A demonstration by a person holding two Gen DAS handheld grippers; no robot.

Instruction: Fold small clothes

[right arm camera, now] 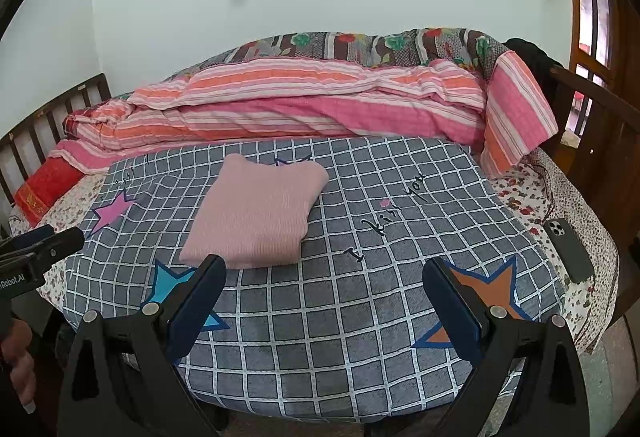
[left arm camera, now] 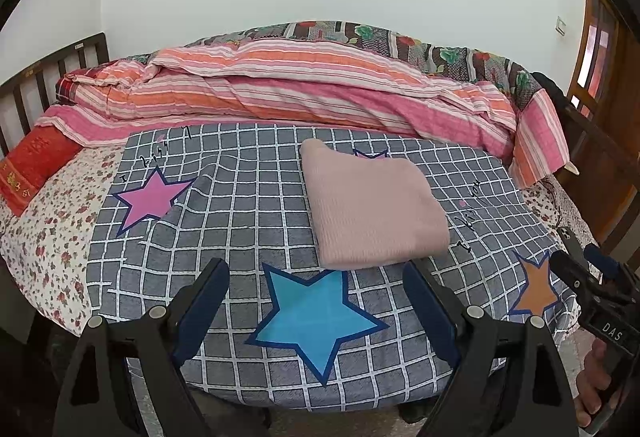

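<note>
A pink knit garment (left arm camera: 372, 209) lies folded into a neat rectangle on the grey checked cloth with stars (left arm camera: 240, 221); it also shows in the right wrist view (right arm camera: 256, 217). My left gripper (left arm camera: 316, 273) is open and empty, held just in front of the garment's near edge, apart from it. My right gripper (right arm camera: 324, 269) is open and empty, to the right of the garment's near corner, above the checked cloth (right arm camera: 360, 317). The right gripper's body shows at the right edge of the left wrist view (left arm camera: 592, 285).
A rolled pink and orange striped quilt (left arm camera: 300, 93) lies along the back of the bed. A red pillow (left arm camera: 32, 165) is at the left, by the wooden headboard (left arm camera: 40, 77). A dark phone (right arm camera: 568, 249) lies on the floral sheet at the right. A wooden door (right arm camera: 592, 17) is far right.
</note>
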